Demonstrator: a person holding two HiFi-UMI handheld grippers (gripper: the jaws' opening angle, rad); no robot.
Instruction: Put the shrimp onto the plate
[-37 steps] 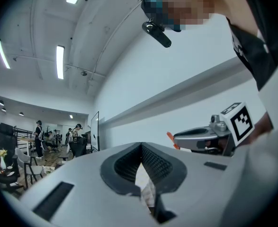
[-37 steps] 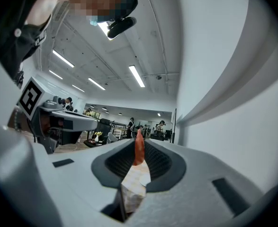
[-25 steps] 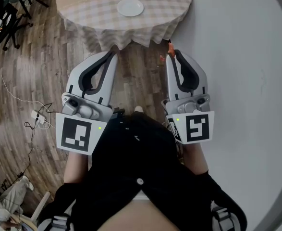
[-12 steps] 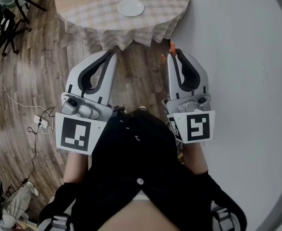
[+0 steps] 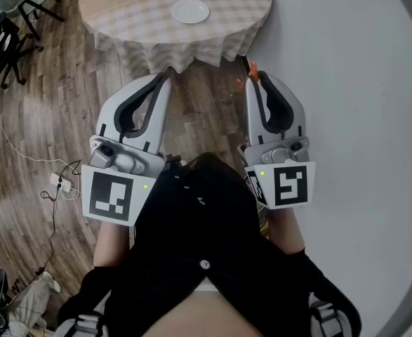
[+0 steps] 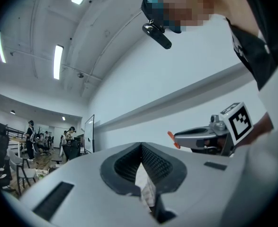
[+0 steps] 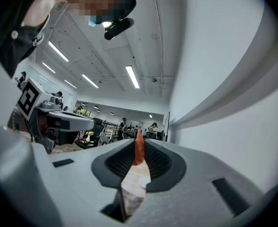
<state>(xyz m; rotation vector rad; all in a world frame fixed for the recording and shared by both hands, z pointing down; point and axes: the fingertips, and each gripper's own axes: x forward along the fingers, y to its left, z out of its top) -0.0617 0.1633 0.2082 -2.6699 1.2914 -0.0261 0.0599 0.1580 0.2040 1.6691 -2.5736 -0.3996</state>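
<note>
wooden floor below, seen from overhead. orange shrimp clamped between the closed jaws of the right gripper, end poking past the tips, held over the floor just short of the round checked surface. white plate on that surface, well apart from the shrimp. left gripper alongside, jaws together on nothing.

Black top; grey left gripper, right gripper
</note>
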